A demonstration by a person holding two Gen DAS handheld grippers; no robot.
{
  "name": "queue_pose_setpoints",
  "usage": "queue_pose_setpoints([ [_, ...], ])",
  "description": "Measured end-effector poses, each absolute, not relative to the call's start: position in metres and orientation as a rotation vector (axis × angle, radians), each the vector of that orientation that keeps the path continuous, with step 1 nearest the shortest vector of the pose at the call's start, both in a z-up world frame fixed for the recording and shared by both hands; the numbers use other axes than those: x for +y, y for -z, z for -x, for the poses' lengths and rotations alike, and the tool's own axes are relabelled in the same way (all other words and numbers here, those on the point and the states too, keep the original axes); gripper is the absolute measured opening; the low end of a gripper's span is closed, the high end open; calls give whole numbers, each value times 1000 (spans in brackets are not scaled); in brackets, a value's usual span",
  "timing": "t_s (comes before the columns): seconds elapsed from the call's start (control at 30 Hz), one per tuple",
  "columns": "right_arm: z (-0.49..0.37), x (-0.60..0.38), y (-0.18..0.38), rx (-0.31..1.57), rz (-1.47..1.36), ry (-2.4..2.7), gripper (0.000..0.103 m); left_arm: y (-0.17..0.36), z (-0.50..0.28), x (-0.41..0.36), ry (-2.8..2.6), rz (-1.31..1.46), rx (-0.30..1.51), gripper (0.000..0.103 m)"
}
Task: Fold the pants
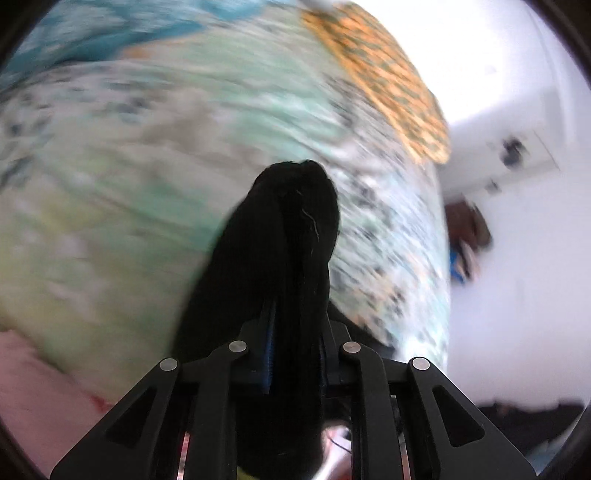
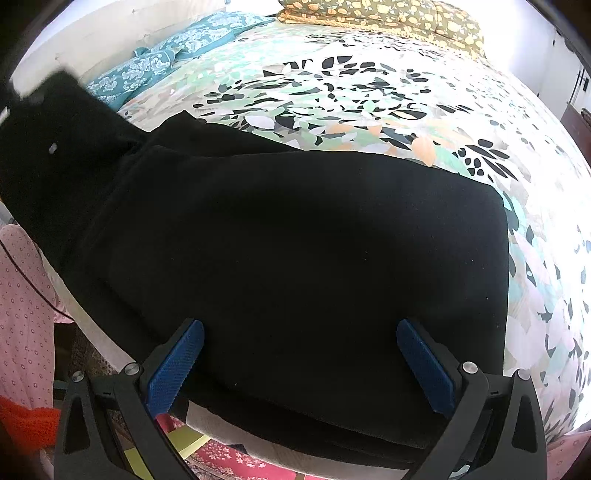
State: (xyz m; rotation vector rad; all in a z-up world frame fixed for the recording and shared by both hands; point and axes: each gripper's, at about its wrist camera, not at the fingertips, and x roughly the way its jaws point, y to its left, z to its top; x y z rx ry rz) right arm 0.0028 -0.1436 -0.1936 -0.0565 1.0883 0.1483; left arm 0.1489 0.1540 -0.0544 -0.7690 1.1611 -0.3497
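Pants (image 2: 295,258) on bed (image 2: 369,92), pillows (image 2: 388,14) behind

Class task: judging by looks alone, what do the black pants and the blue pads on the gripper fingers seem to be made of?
Black pants: probably a soft, matte knit or cotton-like cloth; it drapes, folds thickly and shows lint specks. Blue pads: apparently moulded plastic or rubber, with a fine grid texture for grip.

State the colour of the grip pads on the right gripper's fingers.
Blue, textured pads, clearest in the right wrist view.
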Motion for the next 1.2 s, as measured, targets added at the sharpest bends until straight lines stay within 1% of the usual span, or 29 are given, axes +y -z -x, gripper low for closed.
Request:
queue_pose_setpoints([
  [0.1,-1,-144,193,1082,58,-152,103,61,-158,96,445,719,1191,13],
  [0.23,1,-144,194,1062,61,-156,103,105,-171,16,570,689,1288,14],
  [0.33,2,-142,194,1055,62,-145,103,132,-169,-31,559,571,1383,15],
  [0.43,2,-142,195,1055,63,-138,103,131,-158,-53,596,466,1401,24],
  [0.5,3,-143,195,1042,66,-142,103,110,-153,-48,662,478,1337,43],
  [0.53,5,-143,196,1023,73,-152,103,96,-152,-39,678,485,1284,50],
  [0.57,7,-143,196,1004,83,-169,103,85,-151,-30,675,485,1241,63],
  [0.6,7,-144,196,998,91,-188,103,74,-152,-15,649,483,1186,72],
  [0.67,6,-146,193,1012,93,-221,103,59,-154,22,562,493,1092,74],
  [0.77,5,-153,181,1035,34,-260,103,66,-155,79,426,562,1043,74],
  [0.93,17,-148,144,842,-178,-547,103,119,-132,149,153,600,1033,74],
  [1.03,-6,-142,142,844,-294,-690,103,157,-113,161,64,601,1069,74],
  [1.07,-14,-142,145,856,-332,-713,103,168,-113,161,33,591,1115,69],
  [1.1,-28,-144,153,886,-402,-746,103,173,-121,159,36,601,1135,67],
  [1.2,-52,-153,174,956,-564,-770,102,166,-128,154,62,565,1096,69],
])
